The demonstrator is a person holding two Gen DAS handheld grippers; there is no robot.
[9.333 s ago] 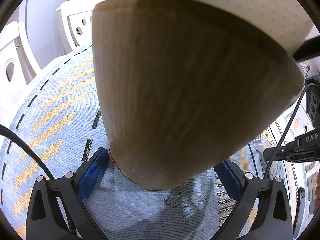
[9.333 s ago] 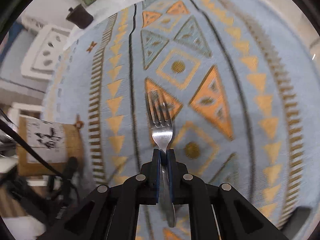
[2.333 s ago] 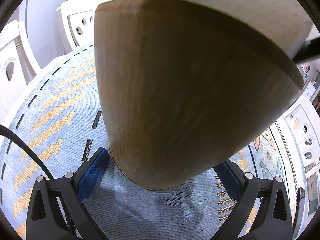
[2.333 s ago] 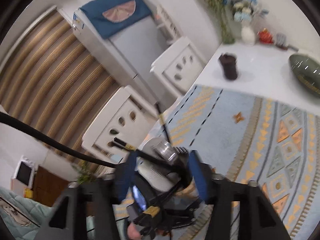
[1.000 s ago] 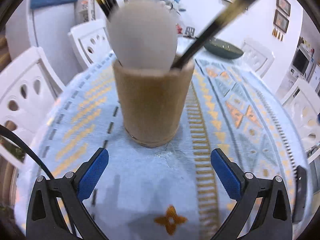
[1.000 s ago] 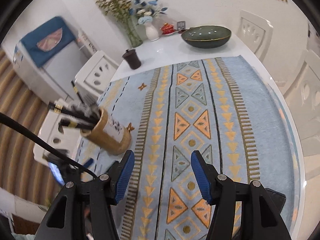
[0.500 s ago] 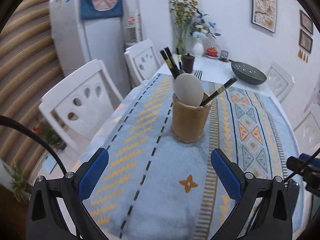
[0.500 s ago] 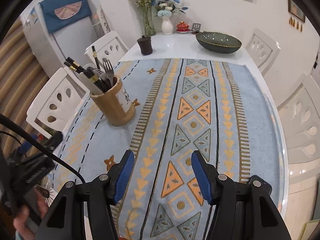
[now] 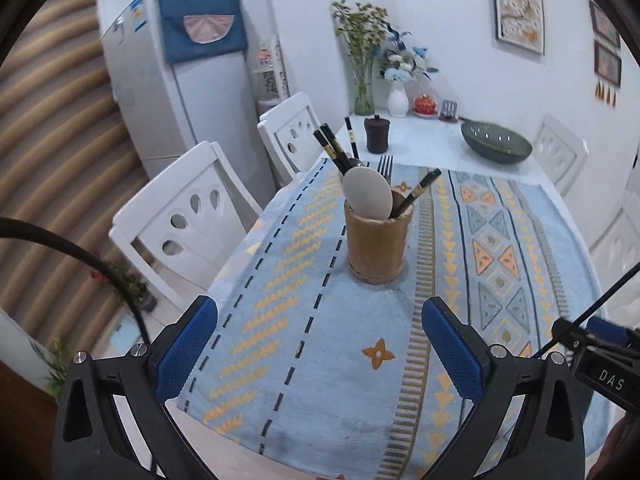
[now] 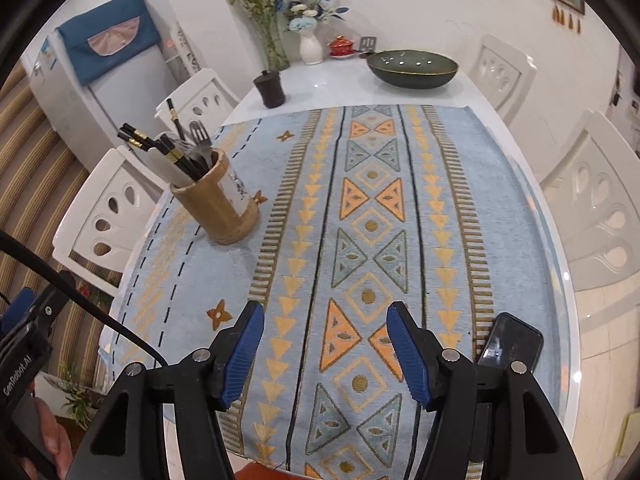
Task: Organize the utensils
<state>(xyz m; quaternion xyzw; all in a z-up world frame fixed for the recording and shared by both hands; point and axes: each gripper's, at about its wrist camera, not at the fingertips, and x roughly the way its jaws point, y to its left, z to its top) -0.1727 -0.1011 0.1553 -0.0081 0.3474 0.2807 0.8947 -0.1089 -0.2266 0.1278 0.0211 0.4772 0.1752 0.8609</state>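
A bamboo utensil holder (image 9: 378, 246) stands upright on the blue patterned tablecloth (image 9: 304, 344); it also shows in the right wrist view (image 10: 218, 208) at the left. It holds a white spoon (image 9: 368, 196), a metal fork (image 9: 385, 165) and black chopsticks (image 9: 332, 148). My left gripper (image 9: 320, 344) is open and empty, held back above the table's near edge, well short of the holder. My right gripper (image 10: 326, 354) is open and empty above the cloth's near part.
A black phone (image 10: 510, 346) lies at the cloth's near right edge. A dark bowl (image 10: 412, 68), a dark lidded cup (image 10: 271, 89) and flower vases (image 10: 311, 50) stand at the far end. White chairs (image 9: 188, 224) surround the table; a fridge (image 9: 180, 92) stands at the left.
Both grippers have pulled a little further back and up from the holder, so more of the table shows. Earlier the right gripper held a fork; it now stands in the holder.
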